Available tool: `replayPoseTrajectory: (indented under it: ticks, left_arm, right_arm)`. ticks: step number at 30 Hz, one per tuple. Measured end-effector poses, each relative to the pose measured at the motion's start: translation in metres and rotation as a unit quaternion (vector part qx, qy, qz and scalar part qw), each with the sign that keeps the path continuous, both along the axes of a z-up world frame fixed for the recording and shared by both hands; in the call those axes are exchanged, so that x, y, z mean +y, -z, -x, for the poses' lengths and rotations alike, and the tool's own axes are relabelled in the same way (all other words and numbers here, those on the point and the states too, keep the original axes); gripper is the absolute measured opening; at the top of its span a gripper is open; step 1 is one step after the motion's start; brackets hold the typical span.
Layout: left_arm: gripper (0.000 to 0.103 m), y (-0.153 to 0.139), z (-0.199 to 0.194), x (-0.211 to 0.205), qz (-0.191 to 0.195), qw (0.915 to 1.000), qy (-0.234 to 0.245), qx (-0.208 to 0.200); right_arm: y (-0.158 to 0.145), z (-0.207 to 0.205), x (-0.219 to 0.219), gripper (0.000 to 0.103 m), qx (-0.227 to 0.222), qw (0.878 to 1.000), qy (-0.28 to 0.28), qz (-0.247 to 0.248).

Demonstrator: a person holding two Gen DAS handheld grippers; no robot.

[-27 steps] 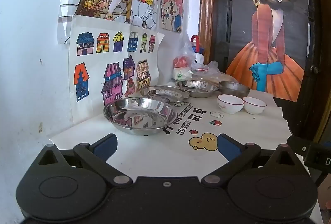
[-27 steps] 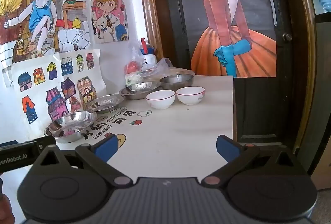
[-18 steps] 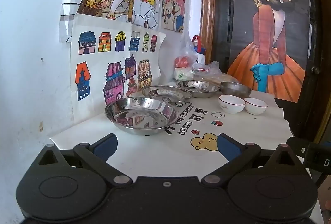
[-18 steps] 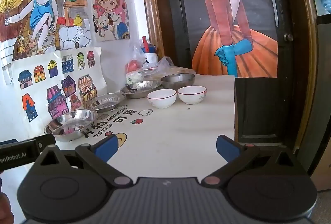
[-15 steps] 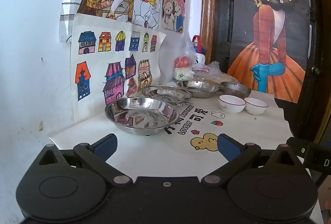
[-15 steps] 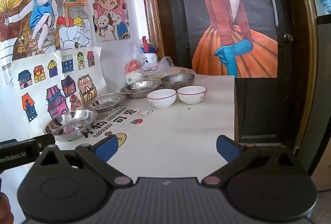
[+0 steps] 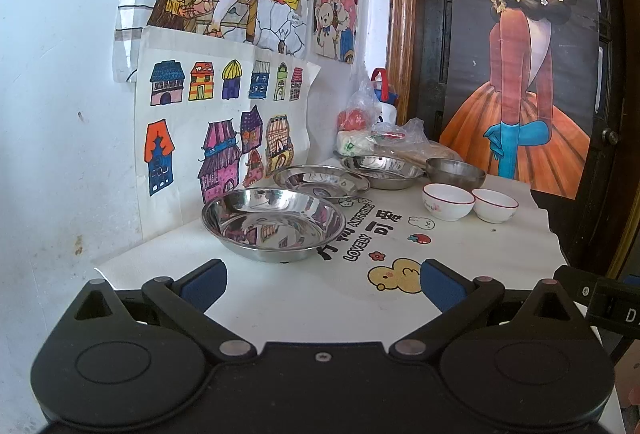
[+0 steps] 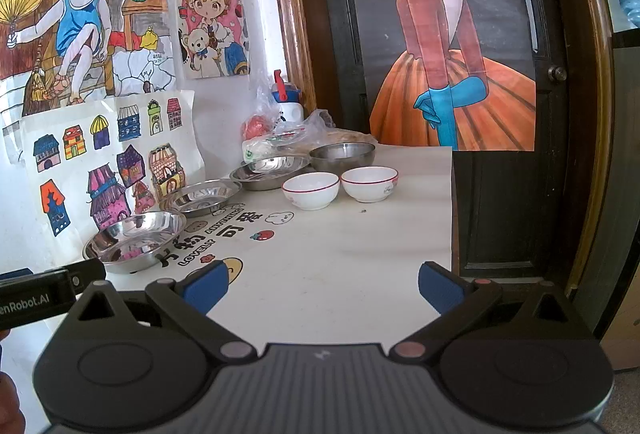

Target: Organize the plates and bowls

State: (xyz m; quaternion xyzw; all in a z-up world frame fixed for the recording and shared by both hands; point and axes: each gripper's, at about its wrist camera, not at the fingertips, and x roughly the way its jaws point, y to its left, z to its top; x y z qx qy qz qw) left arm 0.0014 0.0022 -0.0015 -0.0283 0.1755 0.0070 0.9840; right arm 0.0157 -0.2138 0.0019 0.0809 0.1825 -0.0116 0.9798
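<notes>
Three shallow steel plates stand in a row along the wall on a white table (image 7: 280,306): a near one (image 7: 274,224) (image 8: 134,240), a middle one (image 7: 320,181) (image 8: 204,195) and a far one (image 7: 382,169) (image 8: 270,169). Behind them sits a steel bowl (image 7: 454,169) (image 8: 342,155). Two white bowls with red rims (image 7: 448,201) (image 7: 494,205) (image 8: 311,189) (image 8: 370,183) stand side by side. My left gripper (image 7: 322,282) hovers open just short of the near plate. My right gripper (image 8: 322,284) hangs open over the table's front, empty.
Plastic bags with food (image 7: 380,137) and a bottle (image 8: 288,101) crowd the far corner. Drawings (image 7: 224,129) cover the wall on the left. A dark door with a poster (image 8: 460,73) stands behind the table's right edge (image 8: 452,218). The other gripper's body shows at left (image 8: 36,298).
Both views have shifted only slightly; the dishes have not moved and both grippers stay open.
</notes>
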Motion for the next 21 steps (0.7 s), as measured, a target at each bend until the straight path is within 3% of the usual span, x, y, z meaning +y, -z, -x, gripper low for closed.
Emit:
replayPoseTrajectory:
  ticks: [21]
  left_arm:
    - [0.102, -0.0001, -0.0007, 0.0018, 0.0, 1.0, 0.0, 0.0]
  right_arm:
    - [0.0009, -0.0007, -0.0001, 0.103, 0.001, 1.0, 0.0, 0.001]
